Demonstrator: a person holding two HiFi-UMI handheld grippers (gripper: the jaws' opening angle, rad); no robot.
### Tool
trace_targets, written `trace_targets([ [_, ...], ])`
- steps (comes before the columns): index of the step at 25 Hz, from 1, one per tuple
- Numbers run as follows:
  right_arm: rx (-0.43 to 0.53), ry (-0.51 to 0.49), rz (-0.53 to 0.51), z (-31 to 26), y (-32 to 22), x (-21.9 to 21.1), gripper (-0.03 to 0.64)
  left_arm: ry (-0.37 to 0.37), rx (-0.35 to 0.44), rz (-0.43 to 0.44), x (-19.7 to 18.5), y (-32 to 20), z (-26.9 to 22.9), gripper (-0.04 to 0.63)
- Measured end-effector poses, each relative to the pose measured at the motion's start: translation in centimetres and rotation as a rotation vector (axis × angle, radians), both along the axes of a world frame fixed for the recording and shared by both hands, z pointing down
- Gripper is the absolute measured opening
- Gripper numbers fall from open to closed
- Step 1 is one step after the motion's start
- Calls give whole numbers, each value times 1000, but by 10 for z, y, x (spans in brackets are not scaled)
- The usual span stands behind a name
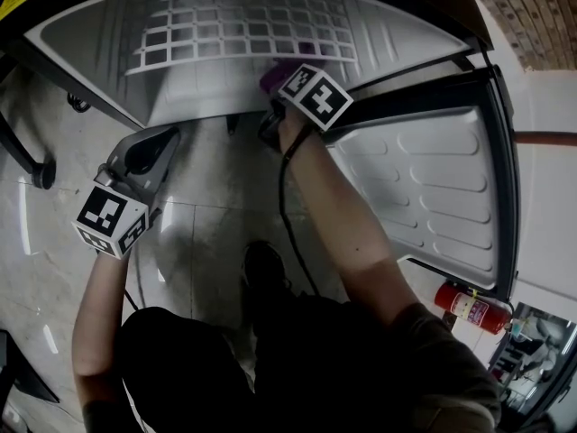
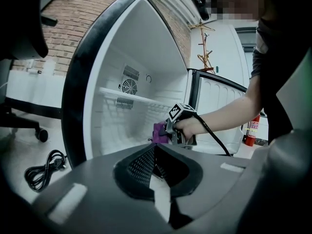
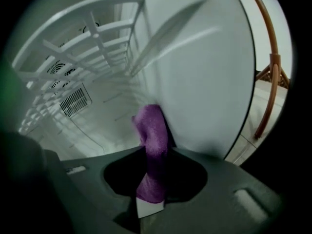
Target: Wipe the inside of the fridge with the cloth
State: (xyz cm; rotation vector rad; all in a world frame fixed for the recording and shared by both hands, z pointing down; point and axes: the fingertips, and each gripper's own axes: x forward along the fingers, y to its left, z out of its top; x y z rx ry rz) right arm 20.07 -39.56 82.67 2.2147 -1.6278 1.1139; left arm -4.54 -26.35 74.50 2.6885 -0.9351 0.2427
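The open fridge [image 1: 225, 93] is white inside, with a wire shelf [image 1: 243, 34] across it. My right gripper [image 1: 278, 108] reaches into it below the shelf, shut on a purple cloth [image 1: 273, 77]. In the right gripper view the cloth [image 3: 152, 135] stands up out of the right gripper [image 3: 151, 196] and touches the fridge's right inner wall [image 3: 204, 82]. My left gripper [image 1: 149, 152] hangs outside the fridge, low and to the left over the floor, shut with nothing in it. From the left gripper view, the left gripper [image 2: 156, 177] faces the right gripper [image 2: 178, 130] and cloth [image 2: 160, 129].
The fridge door [image 1: 433, 188] stands open to the right. A red fire extinguisher [image 1: 469, 307] sits beyond it. A black cable [image 2: 44, 169] lies coiled on the floor at the left, near an office chair base [image 2: 29, 126]. A vent grille [image 3: 75, 101] is on the fridge's back wall.
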Motion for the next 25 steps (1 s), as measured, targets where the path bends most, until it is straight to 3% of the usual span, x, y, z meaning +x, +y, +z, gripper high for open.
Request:
trace_targets([
  [4, -26, 12, -22, 11, 13, -2, 80, -7, 7, -7, -3, 3, 1, 17],
  [12, -69, 29, -204, -1, 47, -50, 80, -26, 16, -45, -16, 10, -17, 17],
  [16, -105, -59, -242, -37, 78, -74, 80, -89, 98, -29, -15, 31, -64, 17],
  [25, -127, -64, -408, -161, 153, -107, 80, -47, 13, -46, 7, 86, -166, 17],
])
